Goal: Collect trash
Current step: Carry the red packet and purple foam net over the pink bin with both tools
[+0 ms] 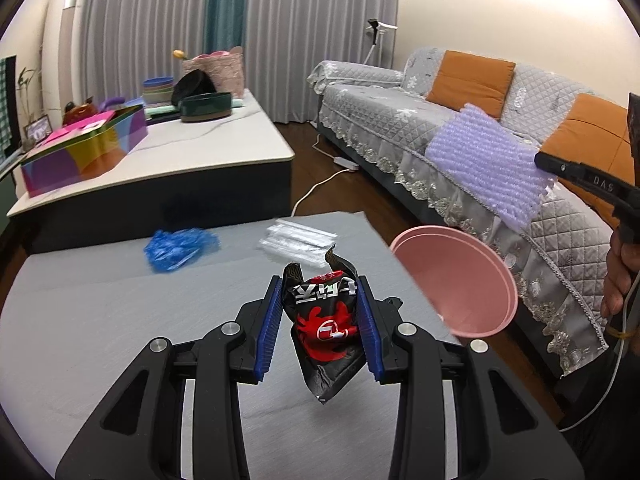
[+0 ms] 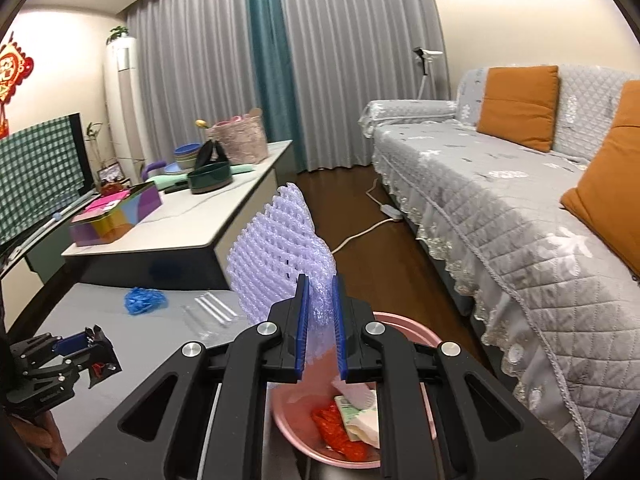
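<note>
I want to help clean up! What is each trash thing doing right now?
Snack wrapper: crumpled, pinched in the left gripper.
Purple foam net: pinched in the right gripper, above the basin.
Pink basin: holds trash already.
Blue bag: crumpled on the table.
Clear plastic wrap: lying on the table.

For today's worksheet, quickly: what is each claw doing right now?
Left claw: closed on the black-and-red snack wrapper.
Right claw: closed on the purple foam net.

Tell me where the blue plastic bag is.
Blue plastic bag lies on the grey table, left of the clear wrappers, beyond the left gripper.
</note>
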